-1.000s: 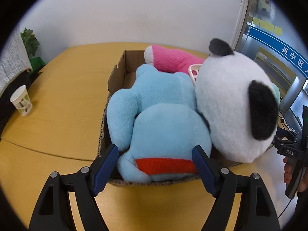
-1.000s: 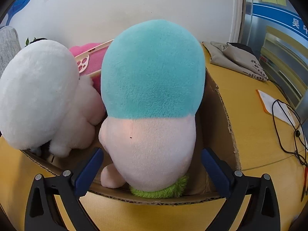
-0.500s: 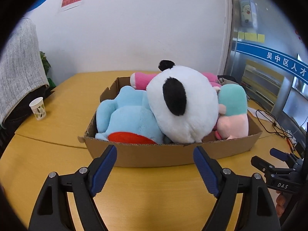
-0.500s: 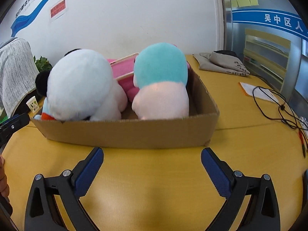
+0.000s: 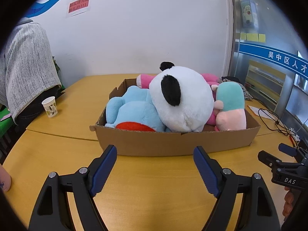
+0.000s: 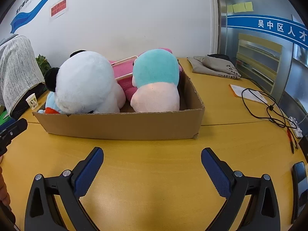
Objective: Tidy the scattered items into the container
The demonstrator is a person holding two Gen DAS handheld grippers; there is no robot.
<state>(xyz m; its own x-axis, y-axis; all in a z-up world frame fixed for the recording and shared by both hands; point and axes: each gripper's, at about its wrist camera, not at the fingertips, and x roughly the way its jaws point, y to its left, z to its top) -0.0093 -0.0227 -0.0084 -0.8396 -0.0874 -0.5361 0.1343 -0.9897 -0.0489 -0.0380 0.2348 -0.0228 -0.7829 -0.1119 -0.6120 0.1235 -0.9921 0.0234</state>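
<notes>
A cardboard box (image 5: pixel 173 142) (image 6: pixel 123 123) stands on the yellow table. It holds a light blue plush (image 5: pixel 134 111), a white and black panda plush (image 5: pixel 182 100) (image 6: pixel 84 84), a pink plush (image 5: pixel 208 77) (image 6: pixel 125 77) and a teal and pink plush (image 5: pixel 230 104) (image 6: pixel 156 80). My left gripper (image 5: pixel 155 152) is open and empty, in front of the box's near wall. My right gripper (image 6: pixel 152 154) is open and empty, also short of the box; it shows at the right edge of the left wrist view (image 5: pixel 277 154).
A paper cup (image 5: pixel 49 106) (image 6: pixel 31 100) stands left of the box, near a person in a grey sweater (image 5: pixel 27 65). A grey bag (image 6: pixel 215 65), a paper (image 6: pixel 248 94), black cables (image 6: pixel 269 107) and a phone (image 6: pixel 300 184) lie to the right.
Both grippers have pulled back from over the box to the table in front of it. Both stayed open and empty. The plush toys stay in the box.
</notes>
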